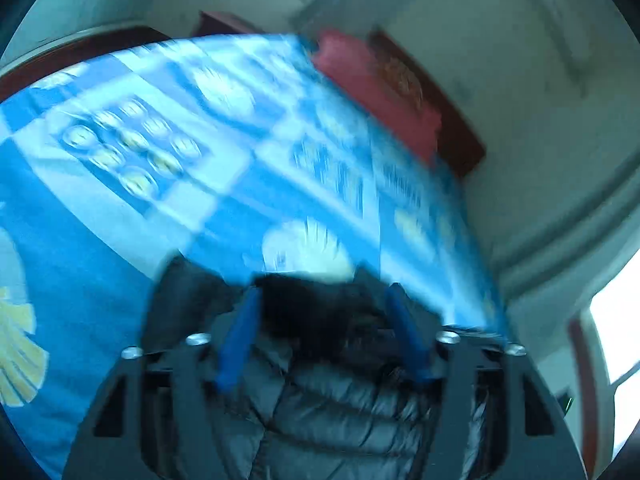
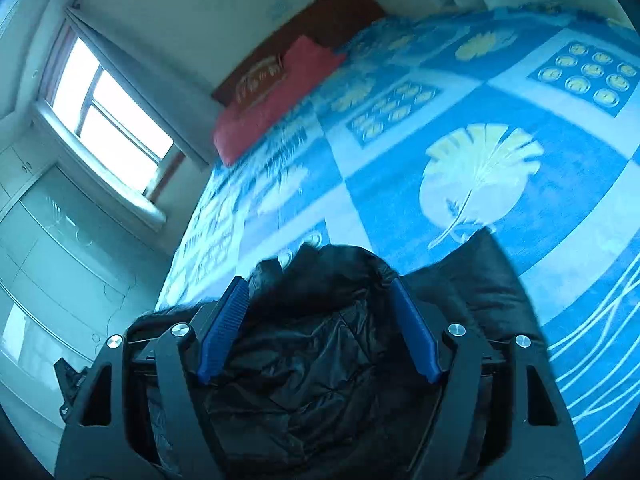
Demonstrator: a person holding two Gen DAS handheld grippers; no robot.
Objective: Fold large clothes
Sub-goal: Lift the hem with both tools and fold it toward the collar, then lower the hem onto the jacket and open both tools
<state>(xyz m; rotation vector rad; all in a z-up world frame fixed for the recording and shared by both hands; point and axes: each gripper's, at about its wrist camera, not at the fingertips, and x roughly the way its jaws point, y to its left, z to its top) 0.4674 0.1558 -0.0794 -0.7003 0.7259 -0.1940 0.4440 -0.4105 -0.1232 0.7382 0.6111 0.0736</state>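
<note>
A black quilted puffer jacket (image 1: pixel 328 396) lies on a bed with a blue and white patterned cover (image 1: pixel 168 184). My left gripper (image 1: pixel 324 300) is open, its blue fingers (image 1: pixel 240 340) spread on either side of a bunched dark part of the jacket. In the right wrist view the jacket (image 2: pixel 316 360) fills the space between the fingers. My right gripper (image 2: pixel 316 284) is open, with the blue fingers (image 2: pixel 414 336) wide apart around crumpled black fabric. Whether either gripper touches the fabric is unclear.
A red pillow (image 1: pixel 372 92) lies at the head of the bed against a dark red headboard (image 1: pixel 452 120); it also shows in the right wrist view (image 2: pixel 276 100). A window (image 2: pixel 108 112) and pale cabinets (image 2: pixel 48 248) stand left of the bed cover (image 2: pixel 480 160).
</note>
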